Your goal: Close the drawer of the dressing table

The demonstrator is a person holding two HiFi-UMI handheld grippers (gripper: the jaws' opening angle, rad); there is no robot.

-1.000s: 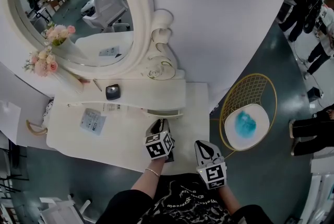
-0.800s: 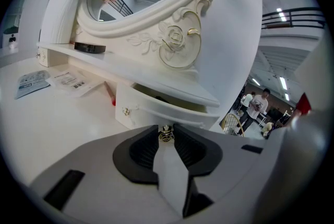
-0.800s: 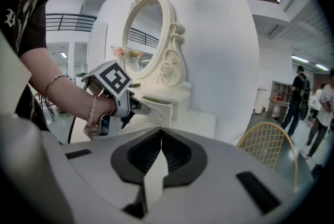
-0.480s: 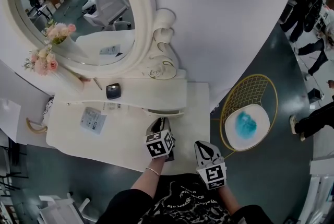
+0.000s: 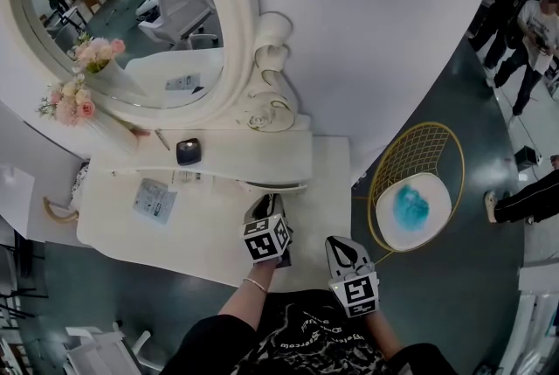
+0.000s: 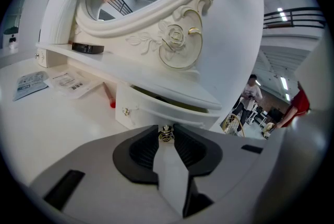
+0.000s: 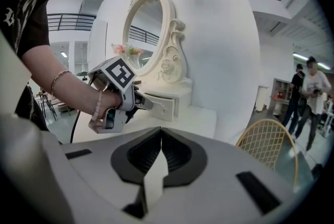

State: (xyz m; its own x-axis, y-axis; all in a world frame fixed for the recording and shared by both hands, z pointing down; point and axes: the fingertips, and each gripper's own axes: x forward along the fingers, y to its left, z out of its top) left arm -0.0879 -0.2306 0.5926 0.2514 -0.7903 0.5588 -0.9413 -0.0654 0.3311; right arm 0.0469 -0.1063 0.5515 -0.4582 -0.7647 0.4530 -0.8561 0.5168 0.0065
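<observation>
left gripper (image 6: 166,132) pinches the knob (image 6: 165,135) of the open drawer (image 6: 151,111) dead ahead; right gripper (image 7: 160,133), jaws pressed together, sits farther back.

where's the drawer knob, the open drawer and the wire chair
drawer knob (image 6: 166,134), left gripper view, on its metal head
drawer (image 6: 144,113), left gripper view, on its white front panel
wire chair (image 5: 415,150), head view, on its gold wire back

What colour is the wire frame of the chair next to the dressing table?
Gold. The chair shows best in the head view.
</observation>
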